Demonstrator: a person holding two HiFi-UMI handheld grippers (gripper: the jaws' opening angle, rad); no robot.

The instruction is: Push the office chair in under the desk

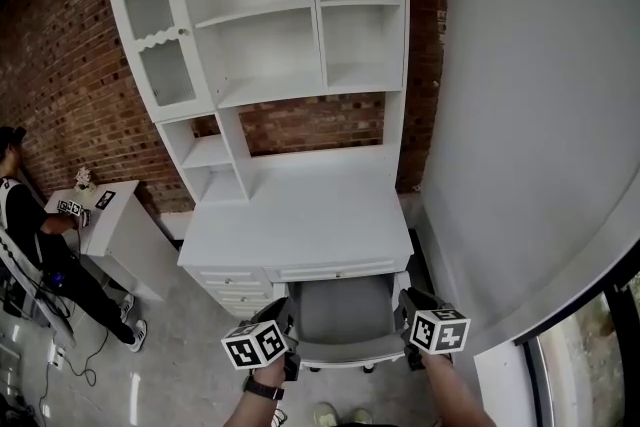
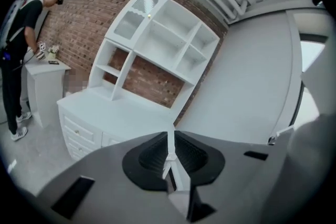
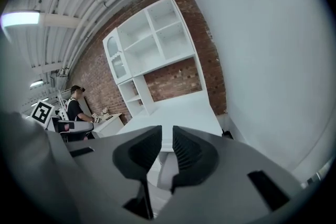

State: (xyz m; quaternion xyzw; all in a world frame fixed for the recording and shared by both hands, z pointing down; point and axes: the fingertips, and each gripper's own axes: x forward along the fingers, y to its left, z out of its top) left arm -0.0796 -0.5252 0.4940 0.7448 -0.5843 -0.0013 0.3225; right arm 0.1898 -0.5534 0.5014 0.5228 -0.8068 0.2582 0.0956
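The office chair (image 1: 345, 313) has a grey back in a white frame and stands in the knee space of the white desk (image 1: 300, 215), its seat hidden under the top. My left gripper (image 1: 288, 323) is at the back's left edge. In the left gripper view its jaws (image 2: 169, 136) are nearly together, with the thin white edge of the chair frame (image 2: 169, 148) pinched between the pads. My right gripper (image 1: 406, 317) is at the back's right edge. Its jaws (image 3: 167, 136) stand a narrow gap apart around the pale chair frame (image 3: 160, 174).
A white shelf hutch (image 1: 290, 25) rises from the desk against a brick wall. Drawers (image 1: 235, 287) sit left of the chair. A grey wall (image 1: 540, 115) runs close on the right. A person (image 1: 25, 235) stands at a small white table (image 1: 120, 225) far left.
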